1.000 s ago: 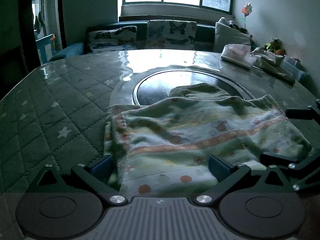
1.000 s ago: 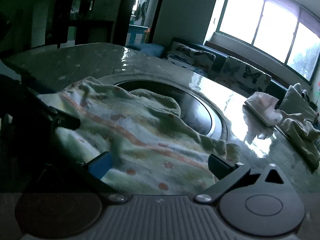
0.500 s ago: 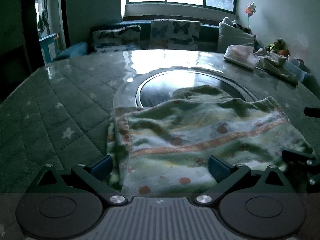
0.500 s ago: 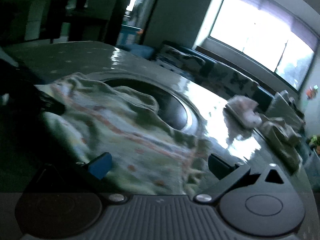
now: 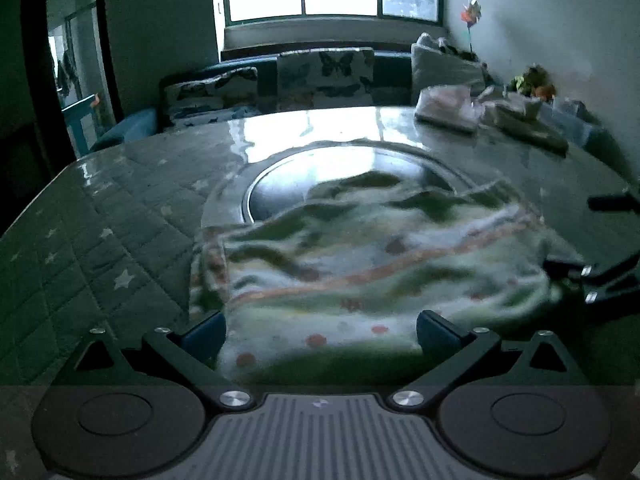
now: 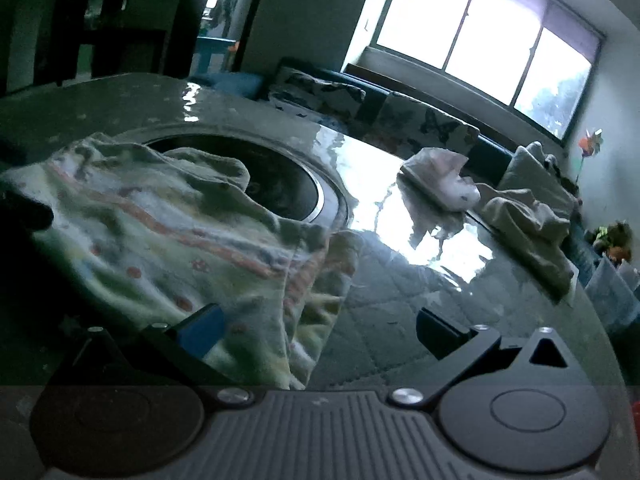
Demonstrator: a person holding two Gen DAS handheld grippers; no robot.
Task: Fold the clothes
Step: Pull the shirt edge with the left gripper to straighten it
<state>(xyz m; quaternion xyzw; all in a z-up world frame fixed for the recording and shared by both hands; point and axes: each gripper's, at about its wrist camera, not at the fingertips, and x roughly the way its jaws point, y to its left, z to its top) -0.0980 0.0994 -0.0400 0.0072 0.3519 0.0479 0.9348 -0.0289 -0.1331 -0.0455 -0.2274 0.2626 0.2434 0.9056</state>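
Note:
A pale green garment (image 5: pixel 360 264) with an orange stripe and red dots lies rumpled on the round table, partly over the dark turntable (image 5: pixel 280 188). My left gripper (image 5: pixel 320 332) is open, and the garment's near edge lies between its wide-set fingers. The right gripper (image 5: pixel 592 276) shows at the garment's right edge. In the right wrist view the garment (image 6: pixel 168 232) fills the left half, its right edge doubled over and hanging by the blue left finger (image 6: pixel 200 332). My right gripper (image 6: pixel 320 334) is open. The left gripper (image 6: pixel 24 212) is a dark shape at far left.
A pink-white folded item (image 6: pixel 440 176) and a beige crumpled garment (image 6: pixel 528 216) sit at the table's far right. The table (image 5: pixel 100 248) has a quilted star-print cover under glossy film. A sofa with butterfly cushions (image 5: pixel 324 76) stands behind, below the window.
The right gripper has swung to the right, so the garment's right edge now sits by its left finger. The left gripper has edged closer along the garment's near edge. Both stay open.

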